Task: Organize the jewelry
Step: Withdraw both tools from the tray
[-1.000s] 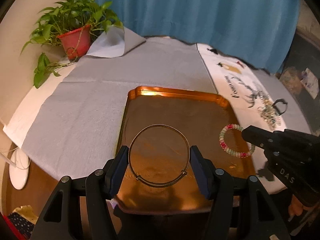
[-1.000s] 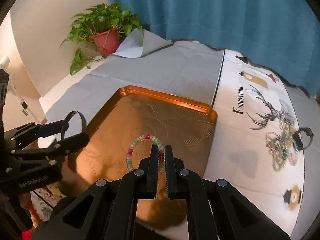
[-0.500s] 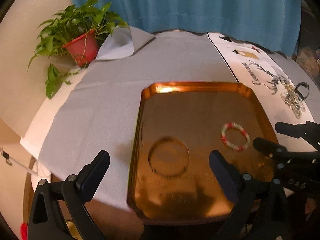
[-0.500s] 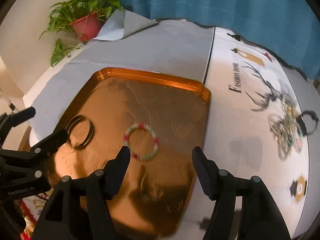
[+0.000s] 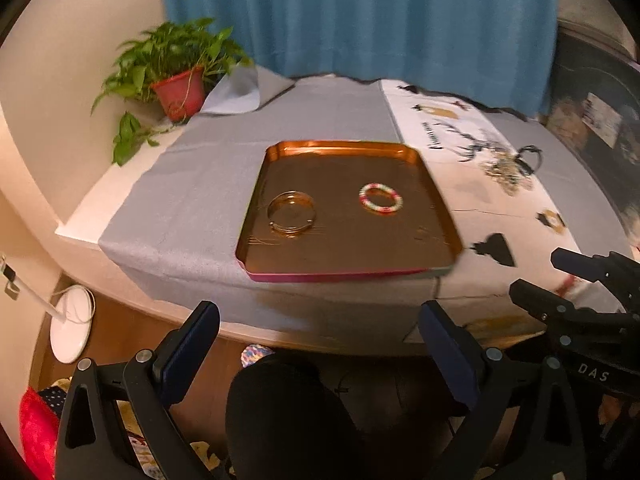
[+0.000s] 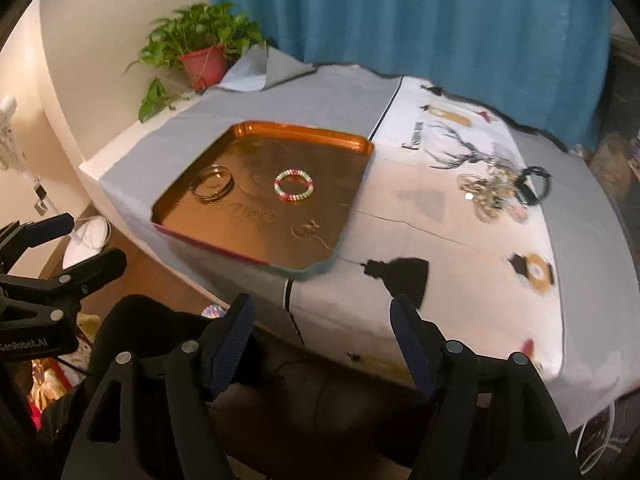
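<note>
Left wrist view: the left tongs point(image 5: 318, 344), a second ago around the gold bangle point(image 5: 291, 212), now hang wide apart and empty, pulled back off the tabletop point(image 5: 192, 184) edge, pointing steeply down. The bangle lies in the copper tray point(image 5: 436, 204).

Right wrist view: the right tongs point(image 6: 322, 344) have let go; jaws still opening, nothing between. The beaded bracelet point(image 6: 294, 185) sits mid-tray, so two pieces are placed; the jewelry pile point(image 6: 490, 194) waits.

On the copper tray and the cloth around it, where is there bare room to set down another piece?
In the copper tray, bare floor lies behind and in front of the gold bangle and beaded bracelet. The grey cloth between tray and potted plant is bare. Crowded: the jewelry pile on the printed cloth.
</note>
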{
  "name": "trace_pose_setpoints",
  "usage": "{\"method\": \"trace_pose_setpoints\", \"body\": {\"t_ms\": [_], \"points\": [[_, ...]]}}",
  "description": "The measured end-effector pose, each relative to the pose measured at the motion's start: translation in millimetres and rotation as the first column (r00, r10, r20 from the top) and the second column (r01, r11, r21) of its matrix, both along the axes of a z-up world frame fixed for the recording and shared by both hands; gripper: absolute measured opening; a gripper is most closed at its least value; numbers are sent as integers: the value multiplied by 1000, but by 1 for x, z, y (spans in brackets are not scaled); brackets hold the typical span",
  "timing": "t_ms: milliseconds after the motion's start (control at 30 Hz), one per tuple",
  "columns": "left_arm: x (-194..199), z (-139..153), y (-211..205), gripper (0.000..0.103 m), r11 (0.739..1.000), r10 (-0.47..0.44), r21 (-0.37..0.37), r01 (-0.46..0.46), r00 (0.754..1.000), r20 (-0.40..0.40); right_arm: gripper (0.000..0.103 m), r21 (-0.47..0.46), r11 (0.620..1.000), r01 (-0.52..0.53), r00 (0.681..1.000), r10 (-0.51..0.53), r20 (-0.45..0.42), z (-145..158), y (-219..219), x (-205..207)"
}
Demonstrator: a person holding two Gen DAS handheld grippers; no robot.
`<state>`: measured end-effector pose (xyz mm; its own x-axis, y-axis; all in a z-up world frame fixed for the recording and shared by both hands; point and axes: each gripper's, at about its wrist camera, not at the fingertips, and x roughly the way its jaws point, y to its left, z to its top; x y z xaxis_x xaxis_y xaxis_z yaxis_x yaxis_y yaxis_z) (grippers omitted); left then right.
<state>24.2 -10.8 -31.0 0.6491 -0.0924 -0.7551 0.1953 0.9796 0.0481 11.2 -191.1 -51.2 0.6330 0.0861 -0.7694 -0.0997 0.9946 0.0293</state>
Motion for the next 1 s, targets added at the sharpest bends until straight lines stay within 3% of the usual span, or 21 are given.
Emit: {"method": "trace_pose_setpoints", "body": {"t_ms": [433, 1000], "points": [[-58, 40, -16, 99, 999, -8, 37, 4, 994, 110, 75, 32, 999, -14, 994, 11, 106, 33, -9, -66], [-82, 52, -34, 99, 996, -41, 86, 27, 986, 160, 76, 52, 999, -2, 992, -5, 130, 38, -20, -90]]}}
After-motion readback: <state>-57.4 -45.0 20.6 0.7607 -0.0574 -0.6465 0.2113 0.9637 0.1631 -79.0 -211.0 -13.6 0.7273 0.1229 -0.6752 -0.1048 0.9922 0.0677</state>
